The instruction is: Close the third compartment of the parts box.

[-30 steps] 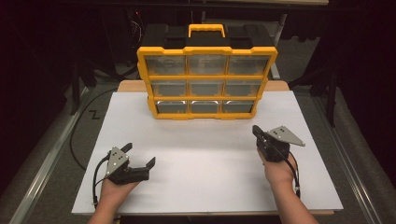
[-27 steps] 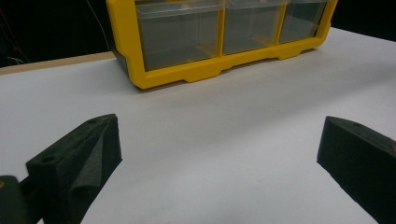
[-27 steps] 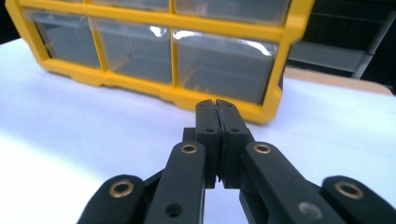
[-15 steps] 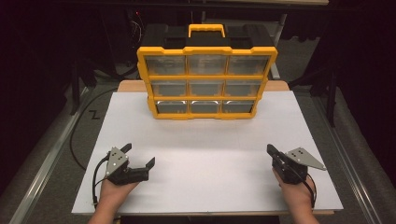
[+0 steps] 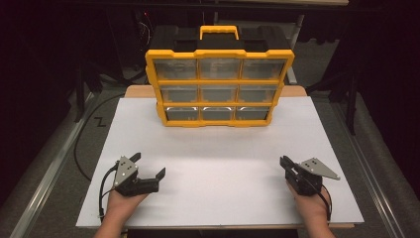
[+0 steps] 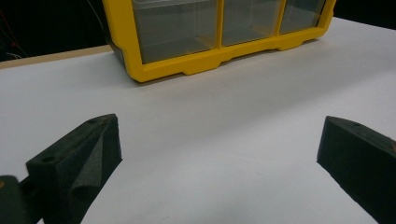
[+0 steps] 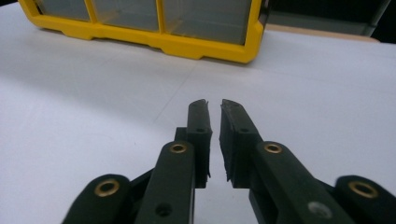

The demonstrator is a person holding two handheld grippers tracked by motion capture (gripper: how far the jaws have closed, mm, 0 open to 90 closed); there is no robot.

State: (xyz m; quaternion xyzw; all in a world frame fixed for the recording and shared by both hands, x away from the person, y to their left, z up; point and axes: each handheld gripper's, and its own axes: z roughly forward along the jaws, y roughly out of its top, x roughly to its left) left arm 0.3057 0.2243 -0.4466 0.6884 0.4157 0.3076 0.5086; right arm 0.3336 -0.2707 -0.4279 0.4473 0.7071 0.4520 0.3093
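Standing well ahead of both: organizer [image 5: 219, 84] | left gripper [image 5: 147, 168] jaws wide, empty | right gripper [image 5: 286, 163] jaws nearly closed, empty

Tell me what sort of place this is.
Probably a lab or recording bench: a white board on a table amid dark surroundings, a yellow plastic drawer organiser with clear drawers, and loose black cables on the floor.
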